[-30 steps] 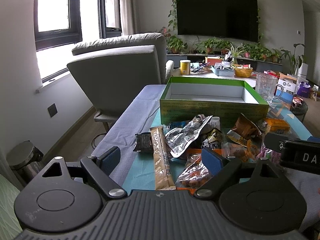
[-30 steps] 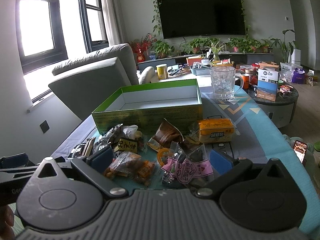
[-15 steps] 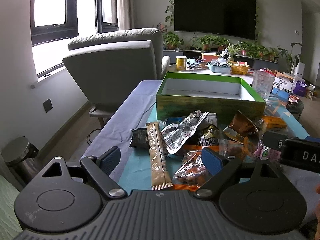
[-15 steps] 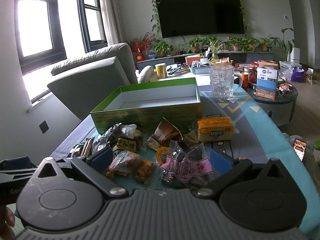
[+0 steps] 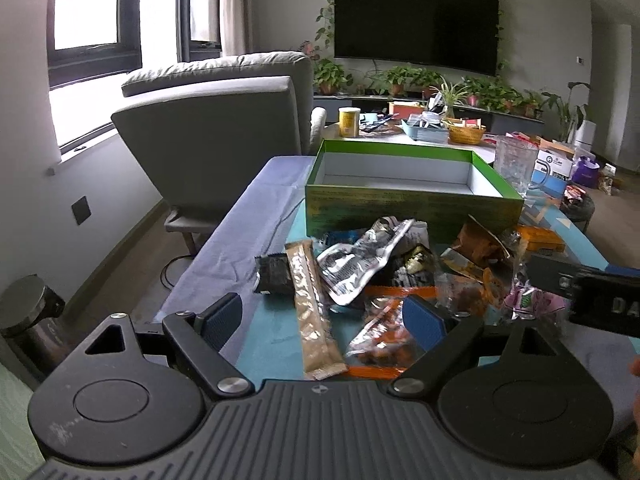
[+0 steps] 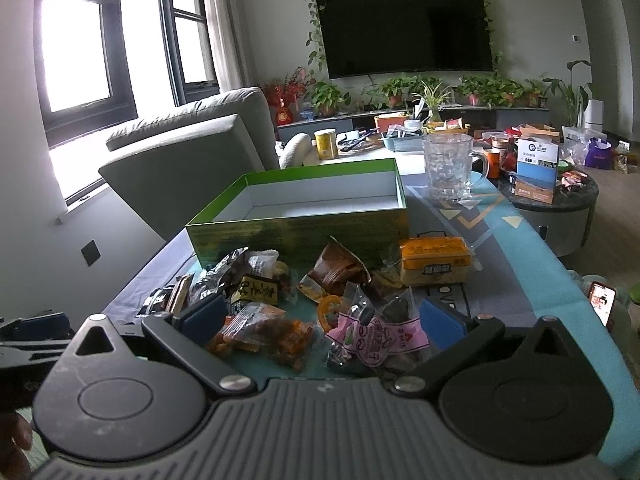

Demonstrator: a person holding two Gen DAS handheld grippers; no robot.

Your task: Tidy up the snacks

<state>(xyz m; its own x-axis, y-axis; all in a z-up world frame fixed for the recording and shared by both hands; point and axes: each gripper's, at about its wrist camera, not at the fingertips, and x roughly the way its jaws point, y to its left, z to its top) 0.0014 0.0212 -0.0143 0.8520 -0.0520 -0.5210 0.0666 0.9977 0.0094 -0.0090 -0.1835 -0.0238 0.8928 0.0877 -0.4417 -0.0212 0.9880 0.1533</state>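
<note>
Two hand-held tools face one pile of snack packets on a tabletop [image 6: 516, 276] covered with a patterned blue cloth. The left tool [image 5: 322, 322] is spread wide and holds nothing; between its two blue pads lie one long tan stick packet [image 5: 314, 308] and one clear bag of orange pieces [image 5: 380, 340]. The right tool [image 6: 322, 318] is likewise spread wide and holds nothing; one pink-labelled packet [image 6: 380, 340] and one clear bag of orange pieces [image 6: 260, 332] lie between its pads. Behind the pile stands one green box [image 6: 304, 216], lidless, with a white interior in which no snack is visible. Other packets near the box include one silver foil pouch [image 5: 356, 264], one brown pouch [image 6: 338, 270], one small black packet [image 5: 274, 274] and one orange carton [image 6: 434, 266] to the right. One clear glass mug [image 6: 450, 166] stands beyond the box. One grey armchair [image 5: 224, 128] stands left of the tabletop, and one television [image 6: 404, 26] hangs on the far wall.
</note>
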